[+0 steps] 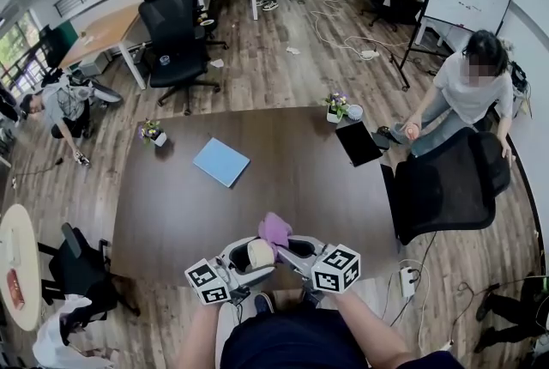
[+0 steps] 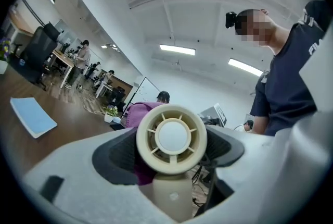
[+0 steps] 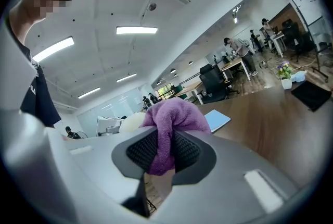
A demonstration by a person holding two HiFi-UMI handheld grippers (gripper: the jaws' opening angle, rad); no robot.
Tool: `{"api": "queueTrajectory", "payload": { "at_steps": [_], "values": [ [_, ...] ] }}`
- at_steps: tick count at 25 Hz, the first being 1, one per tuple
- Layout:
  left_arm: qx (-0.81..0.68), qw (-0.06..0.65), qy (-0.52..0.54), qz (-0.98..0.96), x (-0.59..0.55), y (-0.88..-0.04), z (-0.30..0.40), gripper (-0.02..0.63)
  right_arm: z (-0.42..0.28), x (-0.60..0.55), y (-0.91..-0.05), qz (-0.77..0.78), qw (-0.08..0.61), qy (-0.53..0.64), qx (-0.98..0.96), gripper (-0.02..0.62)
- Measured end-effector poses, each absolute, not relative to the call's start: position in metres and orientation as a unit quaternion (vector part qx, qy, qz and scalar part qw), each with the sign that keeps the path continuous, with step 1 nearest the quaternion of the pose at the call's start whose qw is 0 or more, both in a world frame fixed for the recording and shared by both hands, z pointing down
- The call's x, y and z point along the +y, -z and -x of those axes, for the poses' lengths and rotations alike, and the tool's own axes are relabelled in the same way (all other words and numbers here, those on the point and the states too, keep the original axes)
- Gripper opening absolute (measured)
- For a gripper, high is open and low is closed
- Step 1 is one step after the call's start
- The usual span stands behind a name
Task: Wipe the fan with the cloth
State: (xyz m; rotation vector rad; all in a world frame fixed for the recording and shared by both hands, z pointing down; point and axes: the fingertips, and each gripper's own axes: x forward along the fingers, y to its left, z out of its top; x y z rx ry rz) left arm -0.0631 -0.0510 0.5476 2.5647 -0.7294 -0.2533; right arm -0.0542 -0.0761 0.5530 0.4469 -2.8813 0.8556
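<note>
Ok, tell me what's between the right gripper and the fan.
The purple cloth, clamped in the right gripper, fills that gap before the fan; the right gripper view shows it.

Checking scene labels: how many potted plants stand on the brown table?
2. One potted plant at the table's far left corner, the other at its far right corner. None seems hidden.

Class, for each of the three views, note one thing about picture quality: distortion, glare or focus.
Head view: the wide-angle lens bows the table's edges, and the light is even. Left gripper view: black fisheye corners, fan sharp, ceiling light glares white. Right gripper view: same dark corners, cloth in focus, strip light blown out.
</note>
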Motion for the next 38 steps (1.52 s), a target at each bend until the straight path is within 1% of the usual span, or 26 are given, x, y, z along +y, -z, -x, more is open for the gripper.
{"api": "queueTrajectory", "payload": {
  "at_steps": [9,18,29,38],
  "values": [
    [-0.311,0.251,0.167,-0.902,-0.071,-0.534,0.089,0.379,0.068,-0.054,-0.566,-0.109,0.073,-0.282,-0.95,0.075],
    [-0.34,0.258,0.198,-0.883,-0.081,-0.529,0.107,0.379,0.083,-0.028,-0.583,-0.068,0.104,-0.292,-0.948,0.075],
    [-0.357,0.281,0.184,-0.872,-0.094,-0.548,0.115,0.379,0.088,-0.016,-0.601,-0.056,0.142,-0.299,-0.942,0.075],
    [-0.376,0.29,0.105,-0.874,-0.1,-0.584,0.106,0.379,0.076,-0.006,-0.611,-0.045,0.165,-0.302,-0.938,0.075]
  ]
}}
